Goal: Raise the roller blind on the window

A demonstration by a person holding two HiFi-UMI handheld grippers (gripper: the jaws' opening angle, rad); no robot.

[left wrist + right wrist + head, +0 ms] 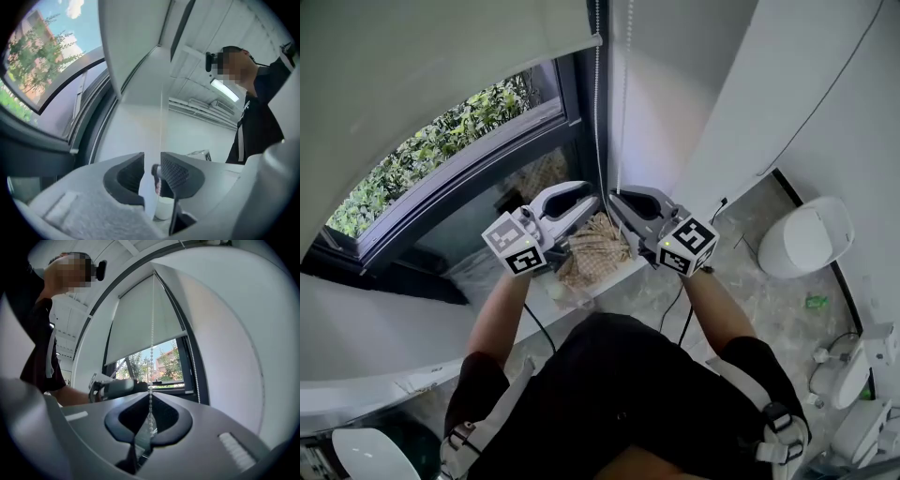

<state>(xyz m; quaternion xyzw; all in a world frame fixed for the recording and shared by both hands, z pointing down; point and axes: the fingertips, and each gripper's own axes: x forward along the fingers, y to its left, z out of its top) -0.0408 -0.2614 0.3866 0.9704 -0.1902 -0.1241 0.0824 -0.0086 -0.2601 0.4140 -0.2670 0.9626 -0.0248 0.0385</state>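
The pale roller blind (441, 56) covers the top of the window, with its bottom edge well above the sill. Two strands of its bead chain (598, 112) hang beside the frame. My right gripper (615, 199) is shut on one strand; in the right gripper view the beads (151, 357) run down from the blind (140, 319) into the closed jaws (150, 401). Just to its left, my left gripper (591, 202) is open. Its jaws (152, 171) stand apart, and a thin strand (161, 122) rises from the gap untouched by the pads.
A dark window frame (577, 103) and sill lie below the blind, with green hedge (422, 150) outside. A woven mat or basket (595, 248) sits under the grippers. There is a white wall to the right, and a white bin (806, 234) and cables on the floor.
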